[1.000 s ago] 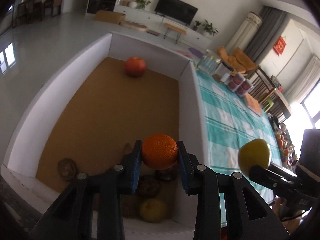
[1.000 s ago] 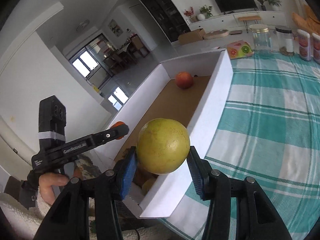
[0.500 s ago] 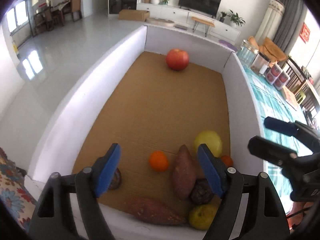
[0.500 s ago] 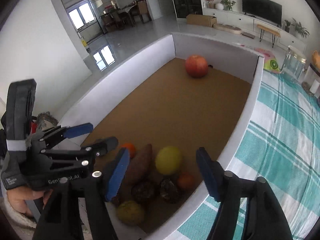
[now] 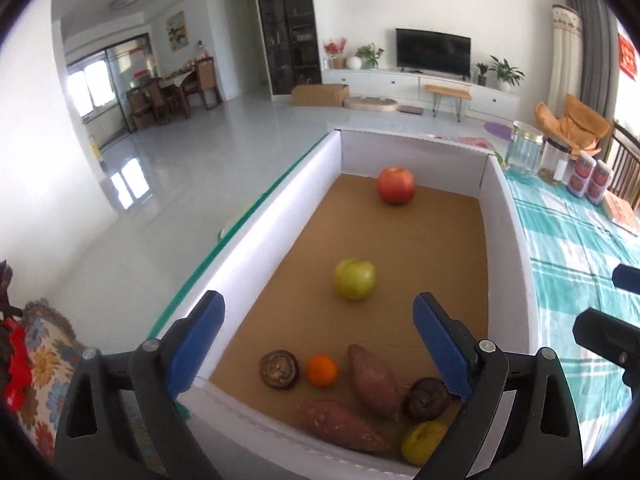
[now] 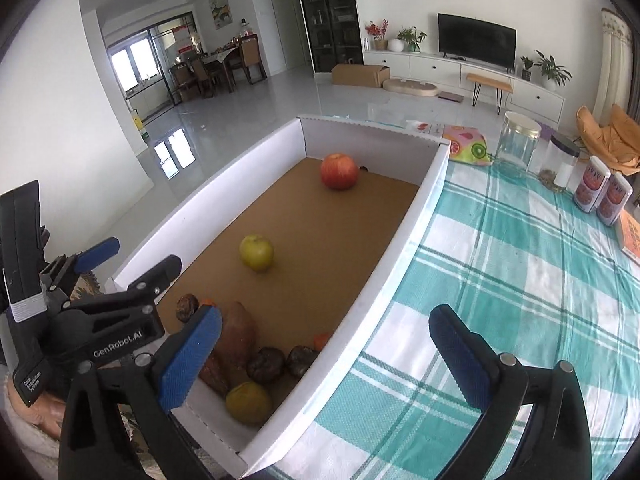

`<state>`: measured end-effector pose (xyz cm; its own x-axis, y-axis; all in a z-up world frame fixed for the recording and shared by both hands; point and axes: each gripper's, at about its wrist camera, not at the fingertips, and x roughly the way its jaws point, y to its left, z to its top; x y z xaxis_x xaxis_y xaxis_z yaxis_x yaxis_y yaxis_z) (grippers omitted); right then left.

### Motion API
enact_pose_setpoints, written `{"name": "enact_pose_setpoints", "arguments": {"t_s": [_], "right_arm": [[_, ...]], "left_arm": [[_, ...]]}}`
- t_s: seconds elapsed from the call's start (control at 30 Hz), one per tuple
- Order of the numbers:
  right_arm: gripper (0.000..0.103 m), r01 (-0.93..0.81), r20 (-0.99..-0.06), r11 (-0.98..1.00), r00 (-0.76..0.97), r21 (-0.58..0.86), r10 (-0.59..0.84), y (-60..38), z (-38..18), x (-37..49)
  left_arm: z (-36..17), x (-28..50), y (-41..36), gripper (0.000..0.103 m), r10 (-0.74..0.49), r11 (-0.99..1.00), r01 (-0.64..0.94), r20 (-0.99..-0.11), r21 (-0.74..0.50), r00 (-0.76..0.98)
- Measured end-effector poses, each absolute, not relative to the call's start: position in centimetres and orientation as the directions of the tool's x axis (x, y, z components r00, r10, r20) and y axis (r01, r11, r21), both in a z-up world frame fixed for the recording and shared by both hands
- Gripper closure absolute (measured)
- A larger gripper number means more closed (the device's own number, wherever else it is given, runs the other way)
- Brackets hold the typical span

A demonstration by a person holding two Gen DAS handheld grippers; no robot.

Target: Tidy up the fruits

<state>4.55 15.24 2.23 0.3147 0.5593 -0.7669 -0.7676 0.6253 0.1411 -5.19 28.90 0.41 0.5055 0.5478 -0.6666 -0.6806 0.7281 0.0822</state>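
Observation:
A white-walled cardboard box [image 5: 506,216] [image 6: 424,208] holds the produce. A red apple [image 5: 395,185] [image 6: 339,171] sits at its far end. A yellow-green apple [image 5: 355,279] [image 6: 256,252] lies mid-box. At the near end lie a small orange [image 5: 322,369], two sweet potatoes [image 5: 374,380], dark shrivelled fruits [image 5: 279,368] and a yellowish fruit [image 5: 422,436] [image 6: 248,402]. My left gripper [image 5: 320,344] is open and empty above the near end. My right gripper [image 6: 324,364] is open and empty over the box's right wall.
A teal checked tablecloth [image 6: 520,280] covers the table right of the box. Glass jars [image 6: 518,140], two printed cans [image 6: 604,192] and a book [image 6: 630,232] stand at its far side. The box's left wall runs along the table edge, with floor beyond.
Both grippers opened: the orange and the yellow-green apple dropped into the box. The apple has since rolled toward mid-box, and both grippers have pulled back and up.

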Motion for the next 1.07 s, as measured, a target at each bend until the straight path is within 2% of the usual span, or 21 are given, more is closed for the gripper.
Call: {"name": "enact_pose_setpoints", "arguments": {"t_s": [0.2, 0.5, 1.07], "right_arm": [[0.0, -0.762, -0.78, 0.631, 0.305, 0.144, 0.547, 15.6, 2.5, 2.8], [0.0, -0.764, -0.812, 0.628, 0.271, 0.144, 0.516, 17.2, 1.9, 0.9], [0.0, -0.774, -0.839, 0.622, 0.257, 0.119, 0.48, 19.5, 0.5, 0.2]], "left_arm": [[0.8, -6.2, 30.0, 0.007, 0.483, 0.734, -0.679, -0.696, -0.009, 0.531], [0.5, -6.2, 29.9, 0.007, 0.561, 0.712, -0.689, -0.7, 0.135, 0.443], [0.4, -7.3, 31.0, 0.007, 0.512, 0.732, -0.678, -0.708, 0.064, 0.486]]}}
